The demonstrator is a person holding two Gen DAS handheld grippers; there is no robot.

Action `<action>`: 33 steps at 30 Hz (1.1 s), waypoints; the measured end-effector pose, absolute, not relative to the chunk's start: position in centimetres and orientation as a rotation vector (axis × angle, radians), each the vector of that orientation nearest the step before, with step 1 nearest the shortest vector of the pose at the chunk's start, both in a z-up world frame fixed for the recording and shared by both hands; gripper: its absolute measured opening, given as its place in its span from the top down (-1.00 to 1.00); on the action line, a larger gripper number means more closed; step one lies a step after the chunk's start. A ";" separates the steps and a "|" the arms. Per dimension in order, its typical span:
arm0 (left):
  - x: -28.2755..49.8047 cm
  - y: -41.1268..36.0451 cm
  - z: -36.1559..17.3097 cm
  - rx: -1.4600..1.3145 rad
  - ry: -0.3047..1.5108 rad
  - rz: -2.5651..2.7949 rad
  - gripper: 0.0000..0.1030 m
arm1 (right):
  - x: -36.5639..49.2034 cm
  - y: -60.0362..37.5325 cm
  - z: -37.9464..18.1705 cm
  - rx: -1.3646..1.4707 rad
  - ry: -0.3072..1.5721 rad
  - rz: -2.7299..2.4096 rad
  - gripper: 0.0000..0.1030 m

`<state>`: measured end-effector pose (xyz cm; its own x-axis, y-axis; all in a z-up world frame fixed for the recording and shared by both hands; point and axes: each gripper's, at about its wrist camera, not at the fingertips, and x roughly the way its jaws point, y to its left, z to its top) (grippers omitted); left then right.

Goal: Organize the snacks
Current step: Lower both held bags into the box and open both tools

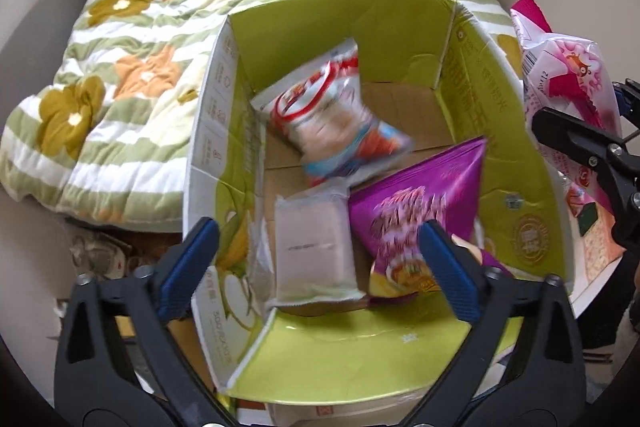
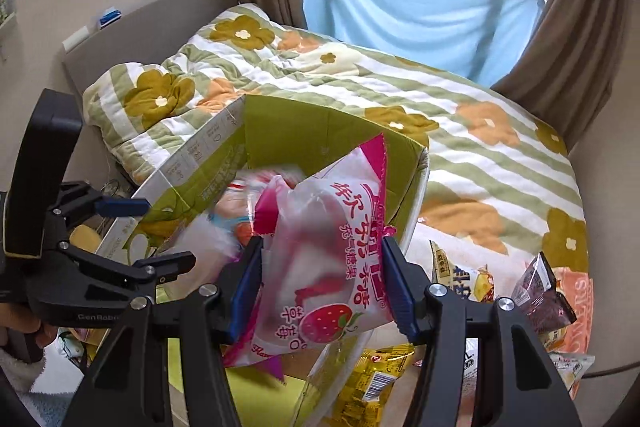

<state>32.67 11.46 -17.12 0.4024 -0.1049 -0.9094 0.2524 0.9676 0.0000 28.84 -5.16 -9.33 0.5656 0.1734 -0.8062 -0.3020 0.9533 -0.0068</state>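
Beside the box (image 2: 192, 163), only the right view shows loose snacks (image 2: 540, 299).

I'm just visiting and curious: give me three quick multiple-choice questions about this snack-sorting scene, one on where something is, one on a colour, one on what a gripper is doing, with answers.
1. Where is the purple snack bag?
A. on the bed quilt
B. inside the green cardboard box
C. on the window sill

2. What colour is the fruit printed on the bag in the right gripper?
A. red
B. blue
C. green

3. What state is the left gripper in?
A. shut on a bottle
B. shut on the box flap
C. open, holding nothing

Answers: 1 B, it leans against the box's inner wall. 2 A, the strawberry candy bag shows a red strawberry. 3 C, its fingers stand wide apart above the box.
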 end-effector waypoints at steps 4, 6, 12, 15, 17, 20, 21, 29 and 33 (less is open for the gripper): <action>32.4 12.4 -17.6 0.098 1.155 -0.234 -0.95 | 29.2 -5.1 -9.8 -0.139 0.952 0.275 -0.03; 32.3 12.8 -17.8 0.089 1.163 -0.215 -0.95 | 29.5 -5.1 -9.9 -0.137 0.955 0.285 -0.03; 32.3 13.3 -17.1 0.027 1.164 -0.189 -0.95 | 31.4 -4.8 -9.8 -0.157 0.951 0.320 -0.03; 32.5 13.1 -16.8 0.027 1.156 -0.180 -0.95 | 33.0 -4.9 -10.2 -0.118 0.959 0.337 -0.04; 32.7 13.0 -16.8 0.027 1.154 -0.179 -0.95 | 33.8 -4.9 -10.7 -0.083 0.978 0.350 -0.08; 32.8 13.0 -16.9 0.029 1.155 -0.181 -0.95 | 34.4 -5.1 -11.2 -0.028 0.975 0.350 -0.38; 32.8 12.9 -16.9 0.028 1.155 -0.183 -0.95 | 34.4 -5.1 -11.2 -0.019 0.968 0.346 -0.53; 32.7 12.9 -17.9 0.035 1.181 -0.209 -0.95 | 32.8 -4.9 -11.6 -0.018 0.957 0.338 -0.84; 32.4 12.7 -17.4 0.051 1.164 -0.222 -0.95 | 31.9 -5.2 -11.2 -0.005 0.946 0.326 -0.84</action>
<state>32.37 12.72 -17.36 0.3763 -0.1476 -0.9147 0.1999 0.9769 -0.0754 31.92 -5.23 -11.19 0.5397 0.2718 -0.7968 -0.2759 0.9513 0.1377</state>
